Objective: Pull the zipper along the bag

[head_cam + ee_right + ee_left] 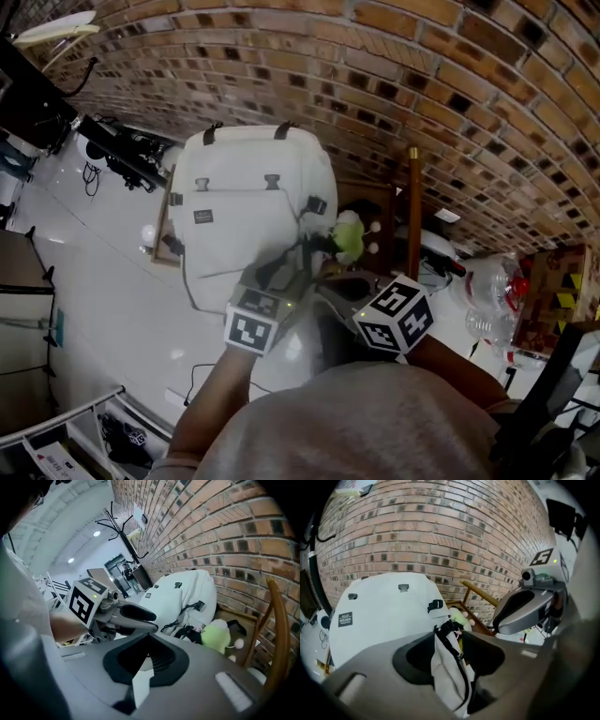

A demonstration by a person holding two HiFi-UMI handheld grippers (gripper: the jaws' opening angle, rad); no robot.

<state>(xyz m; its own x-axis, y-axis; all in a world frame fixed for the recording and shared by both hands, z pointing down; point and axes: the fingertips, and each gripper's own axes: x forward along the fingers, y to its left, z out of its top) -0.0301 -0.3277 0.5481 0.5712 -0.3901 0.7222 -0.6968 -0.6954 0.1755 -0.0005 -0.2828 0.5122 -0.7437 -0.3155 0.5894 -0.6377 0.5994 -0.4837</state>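
A white backpack (244, 206) (384, 616) (180, 597) stands on a wooden chair (413, 202) against a brick wall. A fold of its white fabric with the dark zipper (461, 667) lies between the jaws of my left gripper (450, 660) (292, 262), which stand open around it. My right gripper (143, 670) (330, 283) sits just to the right, at the bag's lower right corner, shut on a white flap of bag fabric (141, 683). A green plush toy (349, 234) (218, 637) hangs at the bag's right side.
The chair's back rail (274, 634) rises at the right. Black equipment (122, 150) and cables (89, 173) lie on the white floor at the left. Clear plastic bags (492, 291) and a cardboard box (553, 291) are at the right. A coat rack (124, 531) stands farther along the wall.
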